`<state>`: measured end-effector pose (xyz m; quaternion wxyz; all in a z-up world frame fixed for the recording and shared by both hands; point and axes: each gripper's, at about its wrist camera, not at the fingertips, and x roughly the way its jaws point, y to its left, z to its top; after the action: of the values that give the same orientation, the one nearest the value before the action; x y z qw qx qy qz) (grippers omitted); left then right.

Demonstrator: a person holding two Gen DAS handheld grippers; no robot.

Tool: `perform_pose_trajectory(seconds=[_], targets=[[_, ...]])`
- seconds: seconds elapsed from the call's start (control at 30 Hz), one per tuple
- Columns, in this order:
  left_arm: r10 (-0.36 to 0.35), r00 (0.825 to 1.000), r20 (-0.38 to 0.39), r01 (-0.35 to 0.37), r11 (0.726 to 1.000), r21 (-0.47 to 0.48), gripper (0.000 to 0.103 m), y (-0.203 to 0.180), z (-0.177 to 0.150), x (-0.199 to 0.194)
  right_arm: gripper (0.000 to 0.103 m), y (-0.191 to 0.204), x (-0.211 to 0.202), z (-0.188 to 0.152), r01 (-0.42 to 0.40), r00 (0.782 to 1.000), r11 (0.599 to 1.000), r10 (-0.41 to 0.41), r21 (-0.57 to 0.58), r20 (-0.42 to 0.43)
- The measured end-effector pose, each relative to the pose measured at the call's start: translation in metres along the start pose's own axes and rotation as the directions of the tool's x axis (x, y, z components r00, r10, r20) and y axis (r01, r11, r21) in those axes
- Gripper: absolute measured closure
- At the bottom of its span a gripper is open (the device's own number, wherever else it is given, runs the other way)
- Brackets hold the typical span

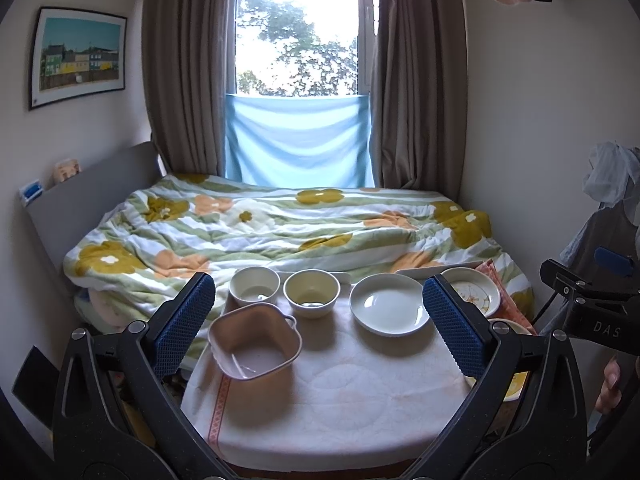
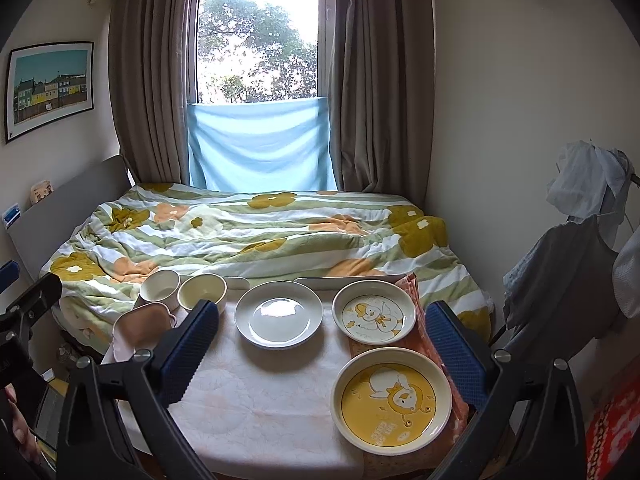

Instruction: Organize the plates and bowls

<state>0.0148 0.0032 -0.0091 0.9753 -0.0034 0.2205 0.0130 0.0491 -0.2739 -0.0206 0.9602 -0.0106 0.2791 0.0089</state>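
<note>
On a small cloth-covered table [image 1: 320, 392] stand a pink square bowl [image 1: 254, 344], a white round bowl [image 1: 254, 291], a cream round bowl [image 1: 311, 292], a plain white plate [image 1: 390, 309] and a duck-print white plate [image 1: 476, 296]. In the right wrist view a yellow duck plate [image 2: 392, 400] lies front right, with the duck-print white plate [image 2: 375, 317], white plate [image 2: 279, 320], cream bowl [image 2: 202, 292], white bowl [image 2: 160, 286] and pink bowl [image 2: 140, 330] behind. My left gripper [image 1: 316, 320] is open and empty above the table. My right gripper [image 2: 320, 348] is open and empty too.
A bed with a flowered quilt [image 1: 280, 228] lies right behind the table. Curtains and a window stand beyond it. Clothes hang on a rack [image 2: 580, 264] at the right. A patterned orange cloth [image 2: 416, 344] lies under the right-hand plates.
</note>
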Motion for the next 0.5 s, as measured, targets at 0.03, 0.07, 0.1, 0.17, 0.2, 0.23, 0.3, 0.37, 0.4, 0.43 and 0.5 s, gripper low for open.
perform_pose_trajectory(seconds=[0.03, 0.07, 0.1, 0.17, 0.2, 0.23, 0.3, 0.37, 0.4, 0.43, 0.5], targets=[[0.001, 1.000, 0.000, -0.001, 1.000, 0.000, 0.000, -0.0001, -0.0001, -0.0001, 0.000, 0.0006, -0.0001, 0.0002, -0.001, 1.000, 1.000, 0.001, -0.001, -0.001], [0.002, 1.000, 0.000, -0.002, 1.000, 0.001, 0.000, -0.0002, 0.0005, -0.0002, 0.000, -0.0002, 0.0027, -0.0021, 0.001, 1.000, 1.000, -0.001, 0.004, -0.002], [0.003, 1.000, 0.000, -0.003, 1.000, 0.001, 0.000, 0.0001, 0.0004, -0.0003, 0.000, 0.0006, 0.0026, -0.0022, 0.000, 1.000, 1.000, 0.000, 0.003, -0.002], [0.005, 1.000, 0.001, -0.005, 1.000, 0.000, 0.000, 0.0007, 0.0002, -0.0010, 0.000, -0.0002, 0.0026, -0.0021, 0.000, 1.000, 1.000, 0.000, 0.004, -0.002], [0.006, 1.000, 0.001, -0.006, 1.000, 0.000, 0.000, 0.0003, 0.0004, -0.0016, 0.000, 0.0003, 0.0026, -0.0022, 0.000, 1.000, 1.000, 0.000, 0.004, -0.002], [0.006, 1.000, 0.000, -0.006, 1.000, 0.001, 0.000, -0.0003, 0.0002, -0.0014, 0.000, 0.0002, 0.0028, -0.0021, -0.001, 1.000, 1.000, 0.001, 0.004, -0.003], [0.008, 1.000, -0.001, -0.008, 1.000, -0.002, 0.000, 0.0001, 0.0000, -0.0025, 0.000, 0.0010, 0.0028, -0.0032, -0.003, 1.000, 1.000, 0.003, 0.004, -0.003], [0.008, 1.000, -0.001, -0.008, 1.000, -0.001, 0.000, -0.0001, 0.0002, -0.0023, 0.000, 0.0009, 0.0029, -0.0031, -0.003, 1.000, 1.000, 0.003, 0.005, -0.003], [0.008, 1.000, 0.000, -0.008, 1.000, -0.001, 0.000, -0.0001, -0.0001, -0.0024, 0.000, 0.0010, 0.0029, -0.0029, -0.003, 1.000, 1.000, 0.003, 0.005, -0.003], [0.008, 1.000, 0.000, -0.008, 1.000, -0.002, 0.000, 0.0002, -0.0002, -0.0029, 0.000, 0.0013, 0.0029, -0.0028, -0.002, 1.000, 1.000, 0.002, 0.005, -0.003], [0.007, 1.000, 0.000, -0.007, 1.000, -0.001, 0.000, -0.0003, 0.0001, -0.0023, 0.000, 0.0008, 0.0030, -0.0024, -0.003, 1.000, 1.000, 0.003, 0.005, -0.004]])
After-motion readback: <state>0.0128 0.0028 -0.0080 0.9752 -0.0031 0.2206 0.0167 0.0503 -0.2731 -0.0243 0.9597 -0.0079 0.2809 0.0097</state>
